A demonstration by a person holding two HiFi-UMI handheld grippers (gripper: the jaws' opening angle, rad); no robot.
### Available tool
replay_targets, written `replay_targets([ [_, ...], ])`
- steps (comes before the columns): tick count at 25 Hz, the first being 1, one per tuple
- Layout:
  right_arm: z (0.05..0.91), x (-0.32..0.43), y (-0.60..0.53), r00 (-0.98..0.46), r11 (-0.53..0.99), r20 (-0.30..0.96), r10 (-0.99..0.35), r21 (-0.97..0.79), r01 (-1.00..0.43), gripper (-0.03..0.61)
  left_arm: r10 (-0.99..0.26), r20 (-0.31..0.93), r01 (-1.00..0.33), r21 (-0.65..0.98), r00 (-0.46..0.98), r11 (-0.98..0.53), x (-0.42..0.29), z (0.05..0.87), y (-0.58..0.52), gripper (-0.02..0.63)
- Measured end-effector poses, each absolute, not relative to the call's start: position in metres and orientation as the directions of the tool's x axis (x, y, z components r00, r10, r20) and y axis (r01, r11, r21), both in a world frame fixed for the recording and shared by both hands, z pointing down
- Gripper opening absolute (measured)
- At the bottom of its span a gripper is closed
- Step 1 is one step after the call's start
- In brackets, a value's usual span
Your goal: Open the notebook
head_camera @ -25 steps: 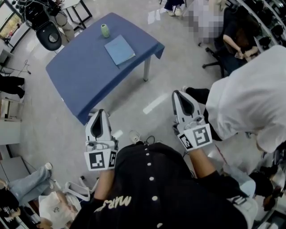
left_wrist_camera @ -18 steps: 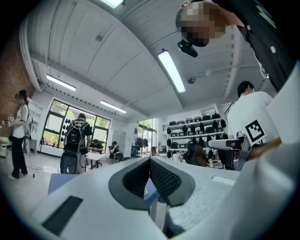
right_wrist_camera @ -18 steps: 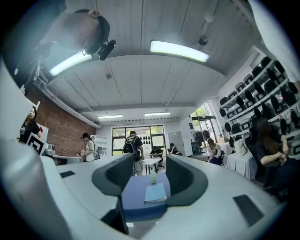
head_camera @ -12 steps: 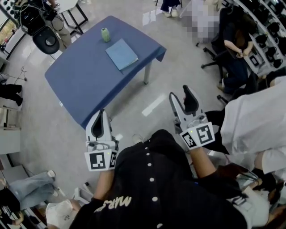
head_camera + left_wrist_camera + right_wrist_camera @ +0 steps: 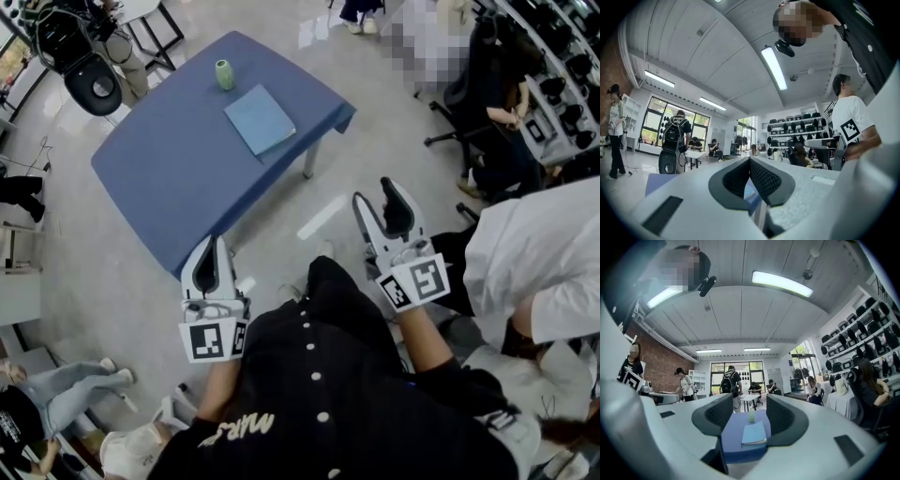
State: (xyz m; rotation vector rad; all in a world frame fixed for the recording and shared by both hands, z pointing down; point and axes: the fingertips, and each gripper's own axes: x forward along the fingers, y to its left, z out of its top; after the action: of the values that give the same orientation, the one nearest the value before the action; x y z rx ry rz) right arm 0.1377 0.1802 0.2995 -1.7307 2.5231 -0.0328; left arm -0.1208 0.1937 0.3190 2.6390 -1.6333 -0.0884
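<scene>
Viewing from above, we find notebook (image 5: 260, 119) closed on blue table (image 5: 159, 178), upper centre, near green cup (image 5: 224, 74) | left gripper (image 5: 211, 244) clenched, empty; right gripper (image 5: 377, 194) released, empty | white-shirted person (image 5: 534, 267) cut off, right edge

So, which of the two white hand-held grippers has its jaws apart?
The right white gripper: its black-padded jaws stand apart, with only the far blue-clothed table seen between them. The left white gripper has its jaws pressed together.

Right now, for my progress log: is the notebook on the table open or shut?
Shut: the notebook lies flat on the blue table, plain cover up, no pages showing.
</scene>
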Motion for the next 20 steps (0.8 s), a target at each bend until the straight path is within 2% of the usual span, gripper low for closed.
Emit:
replay_targets([
  [7, 0.315, 0.146, 0.116, -0.376, 0.379, -0.055, -0.925, -0.084, -0.921, 0.215, -0.896, -0.002, -0.895, 0.046, 0.443, -0.443, -0.107, 0.333, 0.134, 0.003],
  [20, 0.322, 0.184, -0.046, -0.478, 0.481, -0.05, -0.877, -0.103, -0.871, 0.213, -0.944, -0.006, -0.944, 0.003, 0.329, -0.329, -0.072, 0.318, 0.003, 0.003],
])
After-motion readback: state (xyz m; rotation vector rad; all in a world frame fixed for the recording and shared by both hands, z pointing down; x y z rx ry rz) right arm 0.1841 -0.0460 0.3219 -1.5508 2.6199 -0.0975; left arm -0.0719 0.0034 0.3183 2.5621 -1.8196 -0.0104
